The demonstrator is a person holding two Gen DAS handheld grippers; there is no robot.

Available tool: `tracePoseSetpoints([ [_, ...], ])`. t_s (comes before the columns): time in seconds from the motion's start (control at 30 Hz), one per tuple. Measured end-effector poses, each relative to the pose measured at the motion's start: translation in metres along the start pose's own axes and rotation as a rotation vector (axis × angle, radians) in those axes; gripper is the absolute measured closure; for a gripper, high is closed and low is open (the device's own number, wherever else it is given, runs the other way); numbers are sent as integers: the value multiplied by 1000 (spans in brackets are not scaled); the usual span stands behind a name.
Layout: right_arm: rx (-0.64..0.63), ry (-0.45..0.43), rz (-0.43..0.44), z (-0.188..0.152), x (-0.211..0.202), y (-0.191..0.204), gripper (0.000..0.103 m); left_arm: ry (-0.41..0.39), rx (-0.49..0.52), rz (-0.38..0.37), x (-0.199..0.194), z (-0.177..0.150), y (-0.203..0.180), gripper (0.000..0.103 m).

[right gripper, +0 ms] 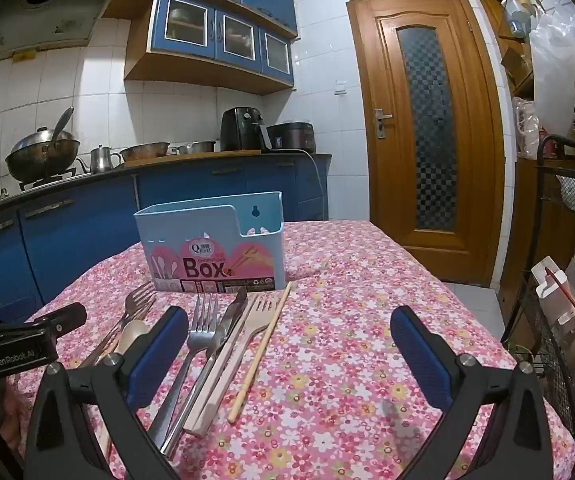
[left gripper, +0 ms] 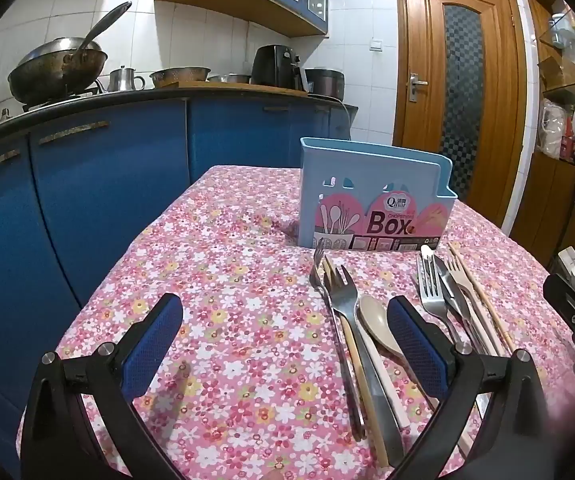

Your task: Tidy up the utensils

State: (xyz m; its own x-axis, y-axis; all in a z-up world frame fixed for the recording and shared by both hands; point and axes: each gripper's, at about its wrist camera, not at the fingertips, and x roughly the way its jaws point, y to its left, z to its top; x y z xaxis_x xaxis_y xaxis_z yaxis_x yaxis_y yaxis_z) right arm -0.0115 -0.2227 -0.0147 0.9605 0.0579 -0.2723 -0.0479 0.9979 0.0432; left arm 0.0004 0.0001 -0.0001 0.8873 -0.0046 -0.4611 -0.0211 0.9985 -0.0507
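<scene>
Presently on the desk (right gripper: pixel 347 320), floral cloth: blue chopsticks box (right gripper: pixel 211 240), upright, with two clusters of utensils lying flat just before it. Left cluster: steel fork (left gripper: pixel 345 296), beige spoon (left gripper: pixel 375 320); right cluster: steel fork (right gripper: pixel 203 324), knife (right gripper: pixel 231 316), beige fork (right gripper: pixel 255 320), chopstick (right gripper: pixel 263 344). Left gripper (left gripper: pixel 287 320) and right gripper (right gripper: pixel 287 332): jaws released, spread wide, holding nothing

Both fisheye views are evenly, rather dimly lit from overhead, with soft shadows on the floral tablecloth (left gripper: pixel 247 280) and glare on the white wall tiles (right gripper: pixel 99 76). Edges bow strongly and vignette black; the centre stays sharp.
</scene>
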Motion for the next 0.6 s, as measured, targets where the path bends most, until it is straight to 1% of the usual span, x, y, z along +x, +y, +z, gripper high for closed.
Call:
tracePoseSetpoints([
  [0.6,5,-4,1,0,0,0,0,-15,8,3,-1,0,-1,0],
])
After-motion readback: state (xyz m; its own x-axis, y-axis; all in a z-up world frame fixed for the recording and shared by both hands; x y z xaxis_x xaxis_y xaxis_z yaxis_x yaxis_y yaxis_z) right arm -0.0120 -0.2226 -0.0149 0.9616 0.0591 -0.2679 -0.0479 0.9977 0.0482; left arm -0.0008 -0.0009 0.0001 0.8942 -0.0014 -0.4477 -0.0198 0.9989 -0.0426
